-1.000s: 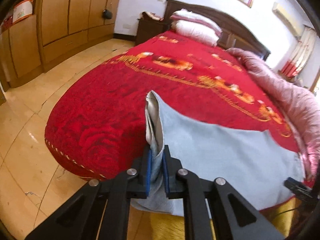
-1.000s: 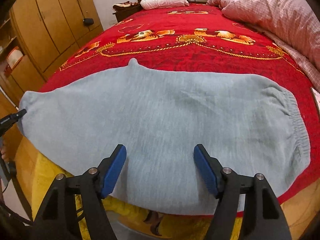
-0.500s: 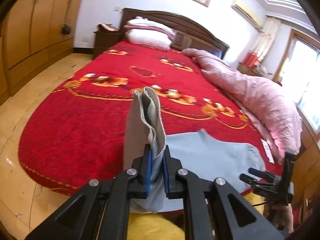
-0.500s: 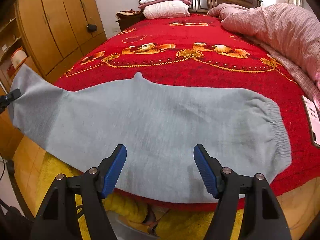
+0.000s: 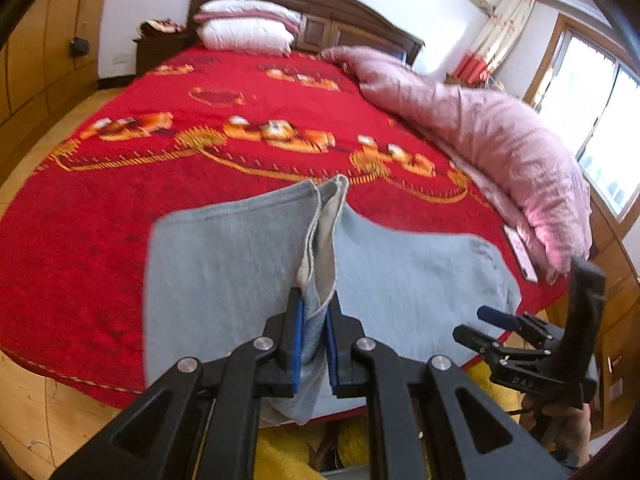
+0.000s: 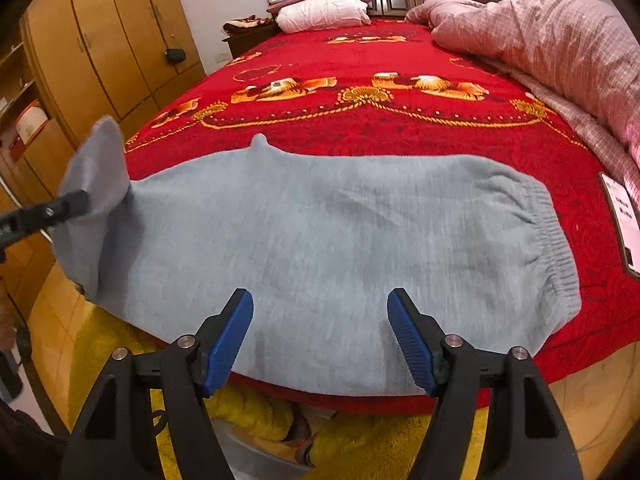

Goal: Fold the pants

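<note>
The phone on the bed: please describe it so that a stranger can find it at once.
Start from the red bedspread and follow its right side, below the pink quilt. The phone lies flat there, past the waistband of the grey pants. It is the only hard, white-faced rectangle among soft fabrics.

Both tools share one build — matte black, angular arms with triangular cut-outs, round silver screw heads at the pivots, and ribbed blue pads lining the inner faces of the fingers. The left claw (image 5: pixel 315 344) shows four such screws across its linkage; the right claw (image 6: pixel 320 340) shows the same. Seen from the left camera, the right tool's black body carries small pale lettering, too blurred to read.
</note>
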Demonstrator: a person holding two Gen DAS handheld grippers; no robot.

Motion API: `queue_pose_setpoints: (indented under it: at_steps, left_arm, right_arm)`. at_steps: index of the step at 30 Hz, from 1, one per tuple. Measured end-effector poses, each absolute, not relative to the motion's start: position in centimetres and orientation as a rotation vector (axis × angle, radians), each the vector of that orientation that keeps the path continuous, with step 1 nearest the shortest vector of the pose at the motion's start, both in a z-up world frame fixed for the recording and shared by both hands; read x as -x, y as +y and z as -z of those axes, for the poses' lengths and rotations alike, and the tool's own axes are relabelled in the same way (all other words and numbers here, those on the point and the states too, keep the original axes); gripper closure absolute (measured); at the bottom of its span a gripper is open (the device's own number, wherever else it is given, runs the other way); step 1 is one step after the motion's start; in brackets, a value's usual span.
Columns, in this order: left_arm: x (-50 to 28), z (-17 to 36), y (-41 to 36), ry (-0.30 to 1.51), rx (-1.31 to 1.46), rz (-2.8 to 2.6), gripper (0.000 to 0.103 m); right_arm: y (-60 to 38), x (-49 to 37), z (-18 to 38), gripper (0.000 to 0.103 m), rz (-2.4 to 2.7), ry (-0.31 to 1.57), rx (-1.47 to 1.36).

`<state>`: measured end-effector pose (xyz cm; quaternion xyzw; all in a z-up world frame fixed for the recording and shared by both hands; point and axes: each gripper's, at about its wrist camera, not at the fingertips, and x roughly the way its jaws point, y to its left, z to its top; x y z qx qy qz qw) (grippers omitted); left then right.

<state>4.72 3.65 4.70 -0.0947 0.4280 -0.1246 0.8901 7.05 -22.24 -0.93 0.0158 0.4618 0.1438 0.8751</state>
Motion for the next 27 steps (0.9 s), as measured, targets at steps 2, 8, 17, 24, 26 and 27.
queue_pose_setpoints:
  at_steps: [2,8,17,24,26,27]
  left_arm:
    - [-5.5,-2.9,2.5,0.931,0.191,0.269,0.093]
    - [-6.8,-0.1,0.7,0.991,0.155,0.267,0.093]
    - [-7.3,0.5,-0.1,1.011,0.149,0.293,0.075]
    - [-5.4,-2.0,1.3,0.973,0.212,0.334,0.046]
    - [-4.7,-2.8,2.2,0.950,0.228,0.324,0.044]
    - [-4.3,-3.2,3.0,0.935,0.229,0.299,0.043]
  right_arm:
    - [-22.1,-7.2,1.3,0.031,-0.300,0.971,-0.028]
    - [-22.2,-7.6,2.9,0.031,-0.297,1.007,-0.029]
    - [-22.2,-7.7,3.6,0.031,-0.297,1.013,-0.020]
    - [-22.0,-7.6,3.6,0.031,-0.286,1.020,-0.008]
    - [-21.8,-7.8,3.5,0.031,-0.276,1.029,-0.003]
    - [-21.7,-7.9,3.4,0.031,-0.273,1.037,-0.005]
